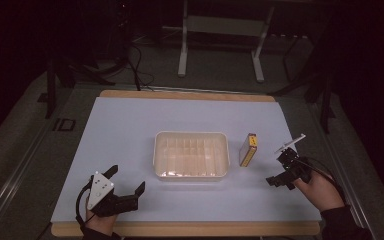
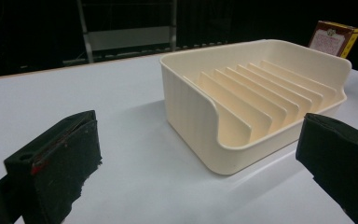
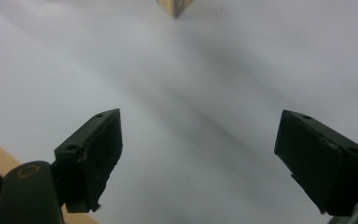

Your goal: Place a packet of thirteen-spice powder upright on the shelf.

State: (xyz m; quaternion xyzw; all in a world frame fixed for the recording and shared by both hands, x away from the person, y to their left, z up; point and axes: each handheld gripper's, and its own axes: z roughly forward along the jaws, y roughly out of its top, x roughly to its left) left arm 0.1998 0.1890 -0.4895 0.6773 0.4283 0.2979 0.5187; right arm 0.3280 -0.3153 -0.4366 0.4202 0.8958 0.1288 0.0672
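One ribbed tray; box beside.

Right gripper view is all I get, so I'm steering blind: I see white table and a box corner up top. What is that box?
Observer: A small box with yellow and dark red sides, standing on the table.
Operator: Anything beside it?
Observer: A cream tray with ribbed dividers, just left of it in the high view.
Operator: Where's the other hand?
Observer: The left gripper rests near the table's front edge, fingers apart, facing the tray.
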